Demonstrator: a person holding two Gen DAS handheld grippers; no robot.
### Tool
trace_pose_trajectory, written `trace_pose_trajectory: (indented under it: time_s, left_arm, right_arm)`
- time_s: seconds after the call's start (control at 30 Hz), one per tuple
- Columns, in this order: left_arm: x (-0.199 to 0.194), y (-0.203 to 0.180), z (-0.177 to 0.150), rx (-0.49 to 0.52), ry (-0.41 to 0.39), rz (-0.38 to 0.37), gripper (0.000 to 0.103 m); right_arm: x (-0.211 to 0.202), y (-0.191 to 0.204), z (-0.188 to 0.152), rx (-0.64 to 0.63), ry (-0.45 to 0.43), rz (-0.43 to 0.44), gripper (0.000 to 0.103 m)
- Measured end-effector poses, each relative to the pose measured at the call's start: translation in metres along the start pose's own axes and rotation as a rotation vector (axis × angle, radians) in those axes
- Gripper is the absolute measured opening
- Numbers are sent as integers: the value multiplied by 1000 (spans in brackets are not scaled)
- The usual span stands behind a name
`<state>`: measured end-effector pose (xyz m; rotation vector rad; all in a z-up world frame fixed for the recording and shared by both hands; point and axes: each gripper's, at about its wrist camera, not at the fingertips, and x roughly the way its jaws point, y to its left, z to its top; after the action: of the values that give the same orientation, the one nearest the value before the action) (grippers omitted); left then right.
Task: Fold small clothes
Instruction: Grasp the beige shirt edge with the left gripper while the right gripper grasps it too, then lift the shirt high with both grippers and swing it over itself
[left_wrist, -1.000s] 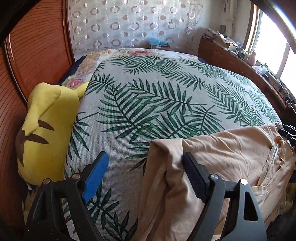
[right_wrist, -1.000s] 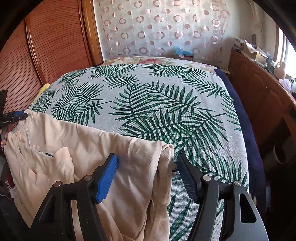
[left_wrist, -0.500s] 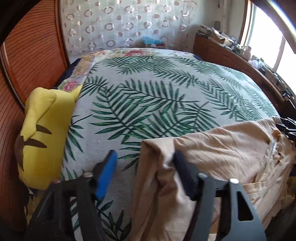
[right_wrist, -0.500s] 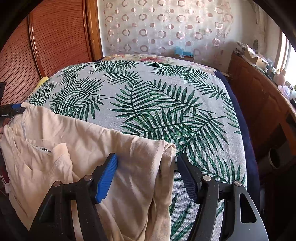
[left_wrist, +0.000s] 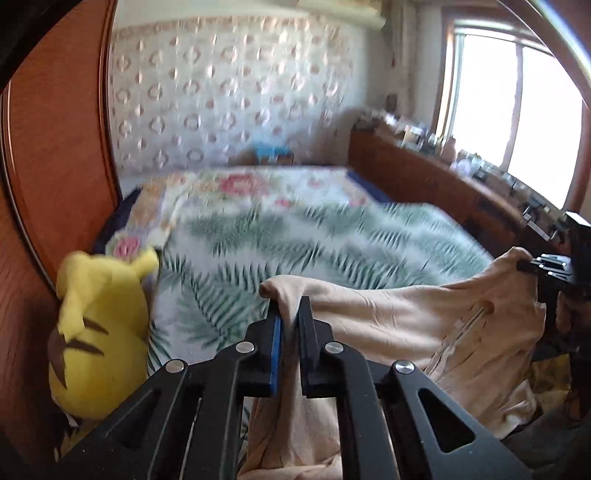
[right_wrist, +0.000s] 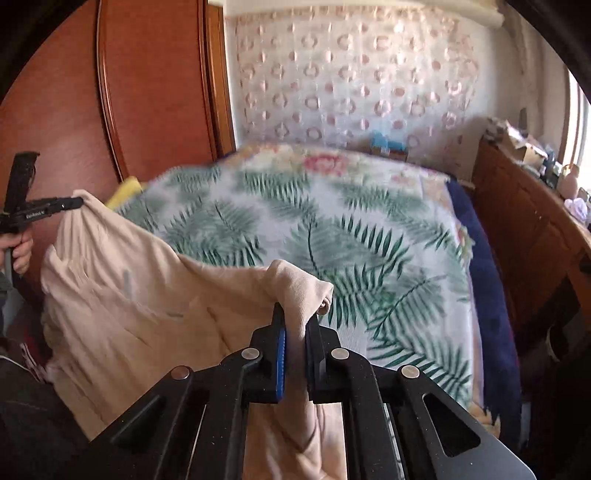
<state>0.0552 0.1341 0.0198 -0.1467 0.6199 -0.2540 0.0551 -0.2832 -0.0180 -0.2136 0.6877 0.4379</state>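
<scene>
A beige garment (left_wrist: 388, 314) hangs stretched between my two grippers above the near edge of the bed. My left gripper (left_wrist: 290, 308) is shut on one upper corner, a fold of cloth pinched between its pads. My right gripper (right_wrist: 295, 314) has its jaws closing on the other corner of the garment (right_wrist: 147, 295), and the pads press the fabric. Each view shows the other gripper at the far end of the cloth: the right gripper (left_wrist: 532, 264) and the left gripper (right_wrist: 74, 202), held by a hand (right_wrist: 20, 251). The lower part of the garment droops out of sight.
The bed has a palm-leaf cover (left_wrist: 332, 236) under and beyond the garment. A yellow plush toy (left_wrist: 99, 332) leans on the wooden wall panel (left_wrist: 55, 166) at left. A wooden sideboard (right_wrist: 524, 221) with clutter runs along the right, beside a dark blue blanket edge (right_wrist: 487, 295).
Both grippers stood open around the garment's corners on the bed; now both have closed on the cloth and risen, lifting its top edge off the cover.
</scene>
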Motion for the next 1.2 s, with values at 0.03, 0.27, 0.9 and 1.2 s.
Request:
trace_pose_trajectory:
  time_s: [0.03,0.27,0.9,1.2]
  left_arm:
    - [-17,-3,11,4,-43,-12,9]
    - [-108,-16,62,34,-262,-70,9]
    - [-196,-8,120,41,-543,-33,9]
    - [-72,22,130,4,-416,33,9]
  right_arm:
    - [-16,0,5,6,-36,0,8]
    - [-133,4,47,-17,-288,-43,8]
    - [-264,38,121,-206,-536,-144,7]
    - [-160,15,159,-192,-379,-192,7]
